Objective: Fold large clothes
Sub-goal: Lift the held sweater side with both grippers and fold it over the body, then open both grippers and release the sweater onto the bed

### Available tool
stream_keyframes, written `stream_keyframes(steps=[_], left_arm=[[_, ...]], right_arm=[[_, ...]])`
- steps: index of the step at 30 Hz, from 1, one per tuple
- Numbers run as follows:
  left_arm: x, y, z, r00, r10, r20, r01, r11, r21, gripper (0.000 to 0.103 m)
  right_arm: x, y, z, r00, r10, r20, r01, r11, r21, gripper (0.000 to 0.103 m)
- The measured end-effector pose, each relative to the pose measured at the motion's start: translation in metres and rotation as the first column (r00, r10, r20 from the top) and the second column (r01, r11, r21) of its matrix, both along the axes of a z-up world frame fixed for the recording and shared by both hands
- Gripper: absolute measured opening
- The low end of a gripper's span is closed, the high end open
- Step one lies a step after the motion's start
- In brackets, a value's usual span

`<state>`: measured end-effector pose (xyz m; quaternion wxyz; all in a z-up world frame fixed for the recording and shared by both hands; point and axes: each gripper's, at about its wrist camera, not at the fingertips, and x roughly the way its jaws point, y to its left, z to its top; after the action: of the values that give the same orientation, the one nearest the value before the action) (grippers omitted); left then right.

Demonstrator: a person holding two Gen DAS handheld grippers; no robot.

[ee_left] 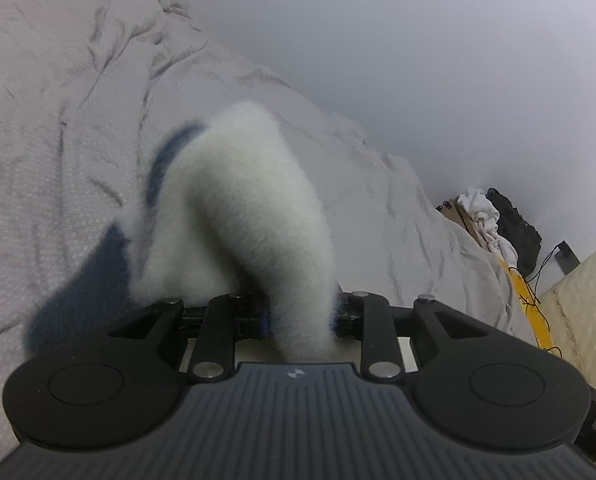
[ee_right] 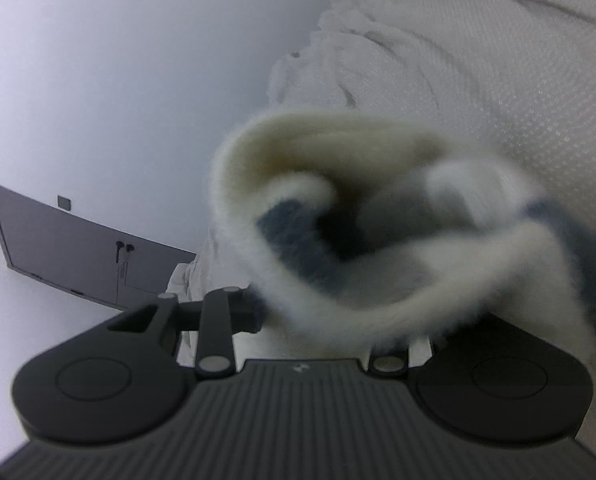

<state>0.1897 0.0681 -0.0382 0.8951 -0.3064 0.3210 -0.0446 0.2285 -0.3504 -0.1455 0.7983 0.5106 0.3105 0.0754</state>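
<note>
Rumpled pale bedspread point(ee_left: 57, 100), plain grey wall point(ee_left: 418, 60), dark door point(ee_right: 77, 248), cluttered corner.

The left claw point(ee_left: 302, 314) is matte black plastic on a dark, ribbed housing with a small pale emblem at the middle of its front edge. Two round black discs with inset circles flank the housing. Four black link bars run forward on silver pivot pins, and blue trim edges the inner finger faces. The right claw point(ee_right: 318, 320) has the same build, partly hidden.
</note>
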Motion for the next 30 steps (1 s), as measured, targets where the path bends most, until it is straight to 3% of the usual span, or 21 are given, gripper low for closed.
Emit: stream_keyframes(steps=[6,10,11,13,15,16,22,30], left_arm=[[0.003,0.001,-0.002,1.000,-0.006,0.001,0.006,1.000,-0.007,0.033],[-0.006,0.008,0.010,0.999,-0.040,-0.019,0.039,0.998,-0.049,0.045],[-0.011,0.012,0.014,0.999,-0.043,-0.017,0.042,0.997,-0.072,0.049],[-0.024,0.021,0.023,0.999,-0.039,0.013,0.041,0.993,-0.114,0.074],[-0.036,0.029,0.031,0.998,-0.042,0.045,0.048,0.989,-0.139,0.078],[-0.044,0.032,0.035,0.998,-0.029,0.054,0.036,0.990,-0.136,0.078],[-0.071,0.023,0.042,0.997,-0.048,0.057,0.052,0.996,-0.074,0.078],[-0.053,-0.023,0.041,0.993,-0.095,0.069,0.081,0.978,0.191,0.078]], right_arm=[[0.007,0.002,-0.008,1.000,0.007,0.012,-0.007,1.000,-0.009,0.041],[0.002,-0.004,-0.005,1.000,0.023,0.015,-0.024,0.999,0.023,0.044],[0.001,-0.007,-0.003,1.000,0.028,0.013,-0.028,0.999,0.040,0.047],[-0.006,-0.013,0.002,0.999,0.037,0.017,-0.038,0.997,0.072,0.059],[-0.014,-0.019,0.011,0.998,0.049,0.035,-0.052,0.995,0.086,0.085],[-0.018,-0.021,0.015,0.997,0.062,0.052,-0.066,0.994,0.083,0.086],[-0.042,-0.015,0.050,0.973,0.175,0.150,-0.167,0.984,-0.068,0.086],[-0.035,0.016,0.060,0.955,0.255,0.153,-0.195,0.925,-0.325,0.085]])
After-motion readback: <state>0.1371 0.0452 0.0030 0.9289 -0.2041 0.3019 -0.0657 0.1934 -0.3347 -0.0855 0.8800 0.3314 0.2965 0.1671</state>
